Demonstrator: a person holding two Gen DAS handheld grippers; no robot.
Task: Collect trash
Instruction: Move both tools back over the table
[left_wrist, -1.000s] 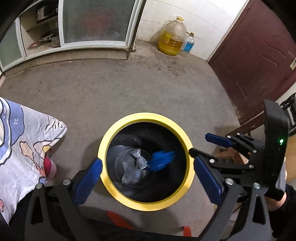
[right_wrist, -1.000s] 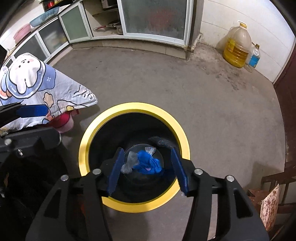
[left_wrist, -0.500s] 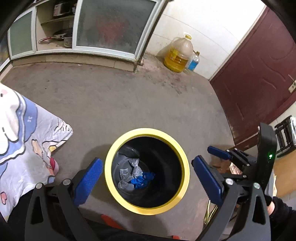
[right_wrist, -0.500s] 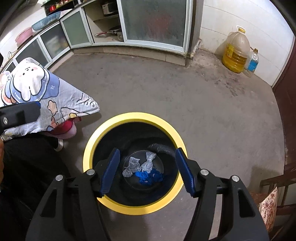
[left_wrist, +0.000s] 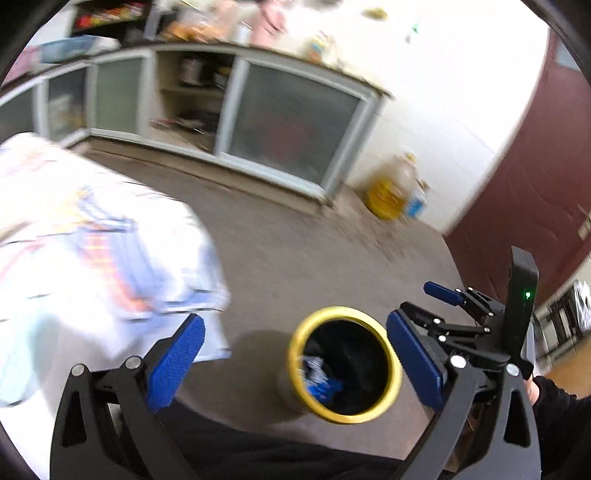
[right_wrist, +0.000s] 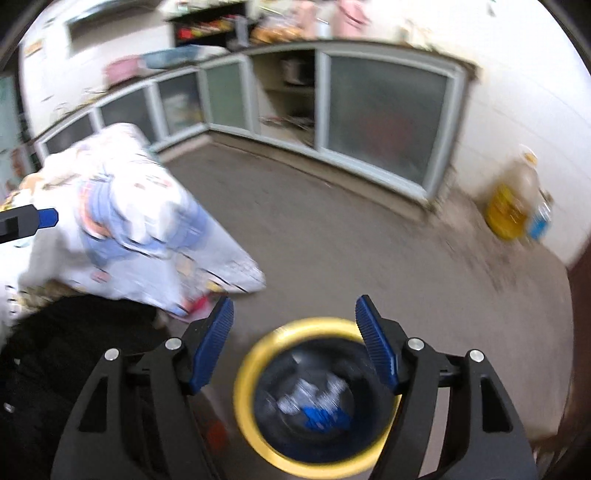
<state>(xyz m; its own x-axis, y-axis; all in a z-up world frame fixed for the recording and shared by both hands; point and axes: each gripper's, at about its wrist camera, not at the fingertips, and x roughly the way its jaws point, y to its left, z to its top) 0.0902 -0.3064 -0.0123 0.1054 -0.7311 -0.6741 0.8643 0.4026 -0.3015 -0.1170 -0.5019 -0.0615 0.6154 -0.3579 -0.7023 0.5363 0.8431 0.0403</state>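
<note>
A black trash bin with a yellow rim (left_wrist: 393, 384) (right_wrist: 246, 402) stands on the grey floor. Inside lie a blue wrapper (left_wrist: 327, 387) (right_wrist: 325, 415) and silver crumpled wrappers (left_wrist: 314, 369) (right_wrist: 314, 393). My left gripper (left_wrist: 295, 362) is open and empty, raised above and left of the bin. My right gripper (right_wrist: 295, 343) is open and empty, high above the bin's far rim. The right gripper also shows in the left wrist view (left_wrist: 448, 295). Both views are motion-blurred.
A table with a cartoon-print cloth (left_wrist: 92, 251) (right_wrist: 129, 221) stands to the left. Glass-door cabinets (left_wrist: 288, 129) (right_wrist: 384, 122) line the far wall. A yellow oil jug (left_wrist: 388, 192) (right_wrist: 511, 206) sits by a dark red door (left_wrist: 535, 166).
Both grippers have lifted up and tilted away from the bin, toward the table and cabinets. The blue wrapper that was falling now lies at the bin's bottom.
</note>
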